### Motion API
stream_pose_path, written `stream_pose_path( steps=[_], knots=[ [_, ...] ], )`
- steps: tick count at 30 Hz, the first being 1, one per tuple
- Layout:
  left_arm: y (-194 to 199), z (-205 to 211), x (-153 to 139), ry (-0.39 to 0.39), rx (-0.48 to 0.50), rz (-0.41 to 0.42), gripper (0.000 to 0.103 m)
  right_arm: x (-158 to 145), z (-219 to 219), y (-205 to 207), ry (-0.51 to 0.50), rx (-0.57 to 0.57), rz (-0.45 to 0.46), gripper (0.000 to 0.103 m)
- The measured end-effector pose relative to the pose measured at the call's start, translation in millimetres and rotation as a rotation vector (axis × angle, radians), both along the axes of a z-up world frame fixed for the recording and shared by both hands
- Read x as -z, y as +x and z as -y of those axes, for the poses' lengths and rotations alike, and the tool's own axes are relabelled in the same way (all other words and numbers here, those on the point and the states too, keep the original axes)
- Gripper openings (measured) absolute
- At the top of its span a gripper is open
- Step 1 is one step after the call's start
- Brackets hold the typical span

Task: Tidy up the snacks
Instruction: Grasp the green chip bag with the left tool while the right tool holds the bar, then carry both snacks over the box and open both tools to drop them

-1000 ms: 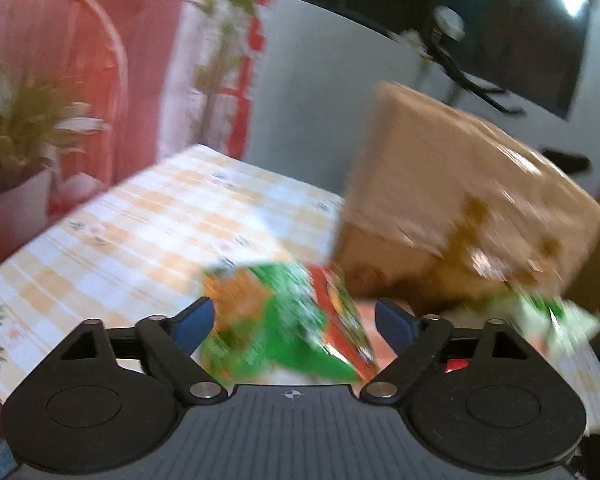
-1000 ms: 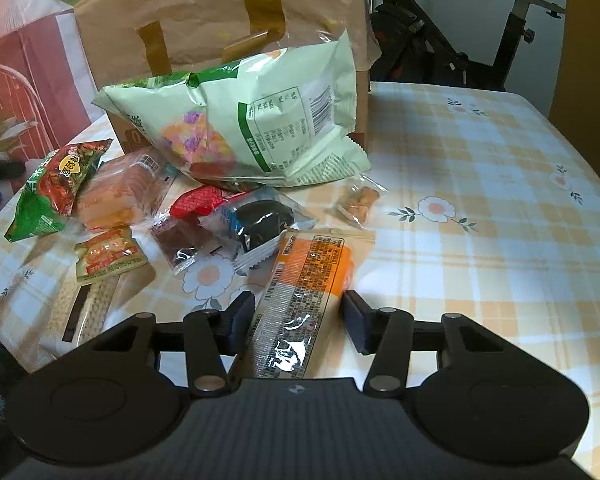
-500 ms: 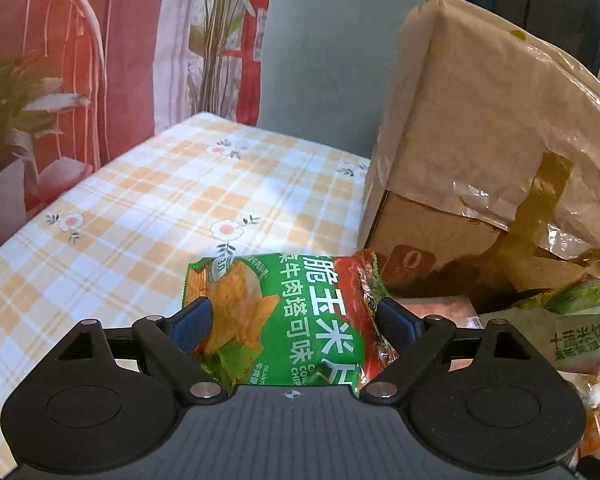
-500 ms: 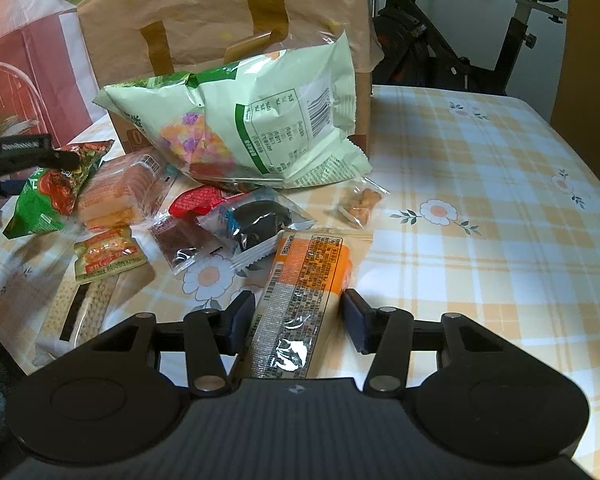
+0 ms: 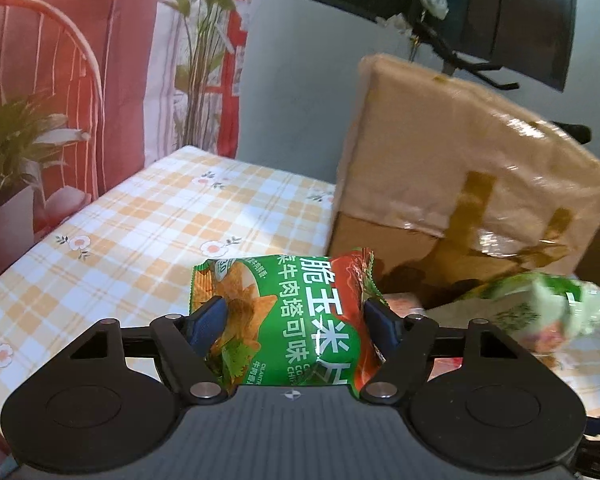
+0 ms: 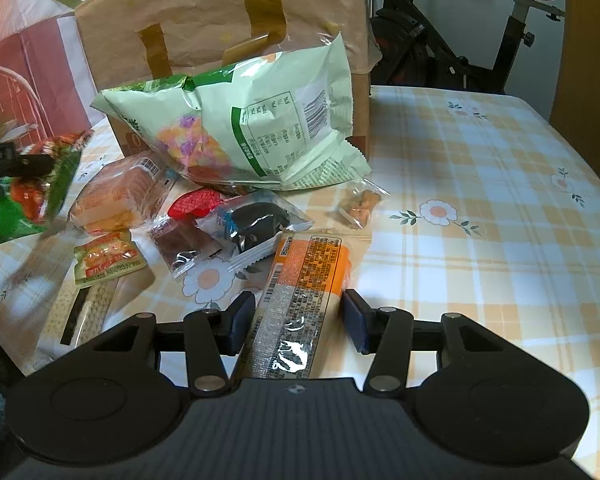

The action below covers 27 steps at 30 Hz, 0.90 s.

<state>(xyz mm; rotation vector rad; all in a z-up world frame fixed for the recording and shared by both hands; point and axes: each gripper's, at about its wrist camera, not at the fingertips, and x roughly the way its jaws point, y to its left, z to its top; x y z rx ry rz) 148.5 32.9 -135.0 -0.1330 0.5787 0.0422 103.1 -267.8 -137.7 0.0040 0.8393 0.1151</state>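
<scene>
A green and red chips bag [image 5: 284, 304] sits between the fingers of my left gripper [image 5: 292, 320]. Its jaws are closing, and both blue pads press into the bag's sides and crumple it. In the right wrist view the same chips bag [image 6: 32, 196] hangs tilted and blurred at the far left, with a dark left-gripper finger [image 6: 16, 162] on it and a shadow beneath. My right gripper [image 6: 298, 320] is low over the table and straddles an orange snack packet [image 6: 306, 264] lying flat. A small gap shows at each pad.
A taped brown paper-wrapped box [image 6: 220, 20] stands at the back with a large pale green bag [image 6: 252, 128] leaning on it. Several small wrapped snacks [image 6: 256, 220] lie in front on the checked tablecloth [image 6: 480, 240]. An exercise bike [image 6: 460, 52] stands behind the table.
The left jaws have narrowed onto the chips bag, which now looks squeezed. In the right wrist view the bag has tipped up off the cloth. The right gripper has not moved.
</scene>
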Motion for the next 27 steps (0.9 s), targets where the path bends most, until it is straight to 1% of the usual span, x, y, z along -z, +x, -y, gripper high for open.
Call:
stream_pose_path(
  steps=[3,6,11,14,19,23,27],
  knots=[
    [-13,6,-3,0.004,0.016,0.017,0.078,0,-2,0,-0.008,0.000,0.002,0.051],
    [-22,9,-1,0.000,0.039,0.013,0.078,0,-2,-1,-0.007,0.001,-0.003,0.051],
    [-31,11,1,0.015,0.059,0.006,0.078,-3,3,-3,0.028,0.024,0.008,0.045],
    [-34,10,-3,0.012,0.049,0.025,0.078,-11,8,-7,0.044,0.073,0.054,0.042],
    [-38,6,-6,0.009,0.026,0.050,0.078,-23,13,-16,0.051,0.121,0.133,0.041],
    [-40,-1,-7,0.013,-0.018,0.065,0.078,-26,15,-18,0.056,0.143,0.156,0.041],
    [-42,-7,-9,0.006,-0.046,0.077,0.078,-27,15,-20,0.061,0.137,0.163,0.041]
  ],
)
